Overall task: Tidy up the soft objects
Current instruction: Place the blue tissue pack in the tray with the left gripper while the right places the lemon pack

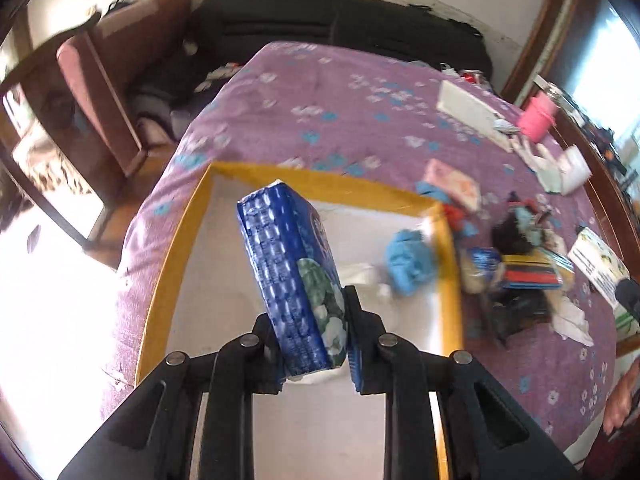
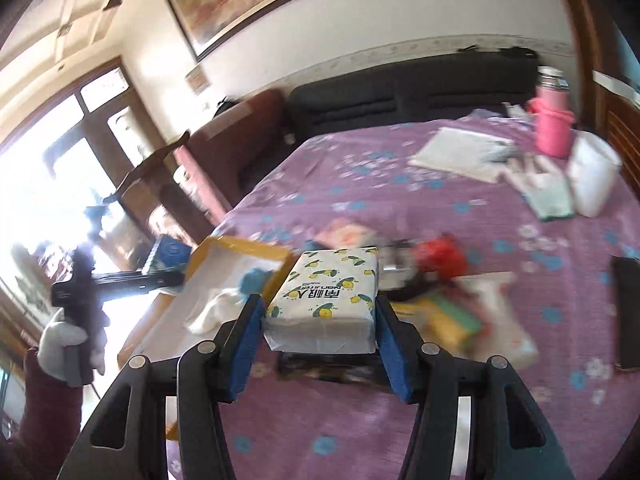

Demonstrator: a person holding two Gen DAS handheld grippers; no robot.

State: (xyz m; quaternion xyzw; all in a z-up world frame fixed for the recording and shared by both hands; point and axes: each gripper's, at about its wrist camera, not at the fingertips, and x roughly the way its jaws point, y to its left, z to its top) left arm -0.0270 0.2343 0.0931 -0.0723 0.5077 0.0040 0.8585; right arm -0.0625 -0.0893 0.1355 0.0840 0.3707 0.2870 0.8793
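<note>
Yellow-rimmed cardboard box (image 1: pixel 176 264) lies open on the purple floral bedspread (image 1: pixel 328 92), directly ahead of and below the left gripper (image 1: pixel 316 344). Left gripper state: jaws nearly closed, clamped on a blue tissue pack (image 1: pixel 288 264) held on edge above the box interior. Right gripper (image 2: pixel 318 332) state: jaws about half open, pads pressed against both sides of a white tissue pack (image 2: pixel 328 292) printed with yellow-green fruit; this pack is carried flat, above the bedspread, with the box ahead and to the left of the fingers.

Progress, as judged from the scene:
- Done: a blue cloth (image 1: pixel 408 260) and a white sock-like item (image 2: pixel 216 312) already lie inside the box.
- In hand: two tissue packs, neither yet set down.
- Left: a blurred pile of mixed items (image 1: pixel 516 256) just beyond the right wall of the box, plus a pink packet (image 1: pixel 452 184) further ahead.

Readable markings: the white pack carries the Latin word "Nanjiren" with larger Chinese characters, seen upside down. Print on the blue pack is too blurred to read.
</note>
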